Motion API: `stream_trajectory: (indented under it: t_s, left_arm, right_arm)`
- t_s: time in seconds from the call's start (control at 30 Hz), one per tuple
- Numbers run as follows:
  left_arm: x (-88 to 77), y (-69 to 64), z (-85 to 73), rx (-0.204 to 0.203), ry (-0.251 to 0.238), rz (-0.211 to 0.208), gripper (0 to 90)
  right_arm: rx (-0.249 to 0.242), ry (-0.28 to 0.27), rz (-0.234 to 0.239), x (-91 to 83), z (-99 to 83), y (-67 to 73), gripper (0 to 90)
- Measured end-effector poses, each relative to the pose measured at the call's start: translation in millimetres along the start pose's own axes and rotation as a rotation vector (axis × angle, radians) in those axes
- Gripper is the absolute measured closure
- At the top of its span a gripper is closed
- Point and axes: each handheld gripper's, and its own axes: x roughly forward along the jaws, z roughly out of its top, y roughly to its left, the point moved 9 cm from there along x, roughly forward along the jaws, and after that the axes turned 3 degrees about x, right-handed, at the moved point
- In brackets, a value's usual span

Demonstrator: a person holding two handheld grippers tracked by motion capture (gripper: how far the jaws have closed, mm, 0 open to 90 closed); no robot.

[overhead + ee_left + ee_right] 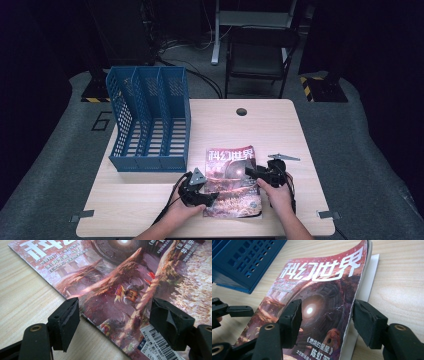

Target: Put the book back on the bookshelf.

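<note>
A magazine (231, 170) with a reddish science-fiction cover and white title lies flat near the table's front edge. My left gripper (211, 196) is at its lower left side, open: in the left gripper view the jaws (115, 322) straddle the magazine (112, 277) edge, one over bare wood, the other over the barcode corner. My right gripper (259, 173) is at the magazine's right side. In the right gripper view it (327, 306) stands open astride the raised, curling right edge of the cover (317, 277), with white inner pages showing beneath.
A blue three-slot file rack (150, 120) stands on the left half of the wooden table (270, 125), close behind the magazine's left corner. A cable hole (241, 111) sits at the table's back middle. A dark chair (260, 55) stands beyond the table.
</note>
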Motion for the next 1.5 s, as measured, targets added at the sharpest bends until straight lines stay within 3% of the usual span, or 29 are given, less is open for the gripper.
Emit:
stream_trajectory:
  t_s: [0.13, 0.2, 0.37, 0.5, 0.6, 1.13, 1.27, 1.37, 1.5]
  left_arm:
    - [-0.5, -0.3, -0.4, -0.001, 0.006, -0.006, 24.1]
    - [-0.5, -0.3, -0.3, -0.001, 0.006, -0.004, 24.1]
    - [-0.4, -0.5, -0.3, -0.002, 0.004, -0.006, 24.2]
    - [-0.4, -0.3, -0.3, 0.000, 0.004, -0.006, 24.2]
    - [-0.4, -0.2, -0.3, 0.001, 0.005, -0.006, 24.2]
    - [-0.4, -0.3, -0.3, 0.000, 0.004, -0.006, 24.2]
    - [-0.1, -0.7, 0.2, -0.007, -0.002, -0.006, 24.2]
    - [-0.1, -0.1, 0.3, -0.004, -0.002, -0.003, 24.2]
    - [0.0, -0.6, 0.2, -0.008, -0.002, -0.005, 24.2]
  right_arm:
    - [0.015, -0.003, -0.007, 2.1, -0.7, -3.5, 40.5]
    - [0.047, -0.024, 0.019, 0.2, 1.2, -0.6, 40.8]
    - [0.061, -0.052, 0.068, -5.7, 4.7, 10.8, 41.3]
    - [0.014, -0.016, 0.079, -2.9, -0.5, 22.1, 42.0]
    - [-0.017, 0.029, 0.050, 2.2, -6.2, 22.6, 42.0]
    - [0.000, 0.109, 0.064, 15.3, -14.7, 10.7, 45.8]
    - [-0.012, 0.123, 0.077, 16.0, -16.3, 13.0, 47.7]
    - [-0.060, 0.141, 0.069, 17.0, -17.9, 15.3, 50.7]
    - [-0.047, 0.151, 0.085, 16.4, -17.7, 13.0, 53.7]
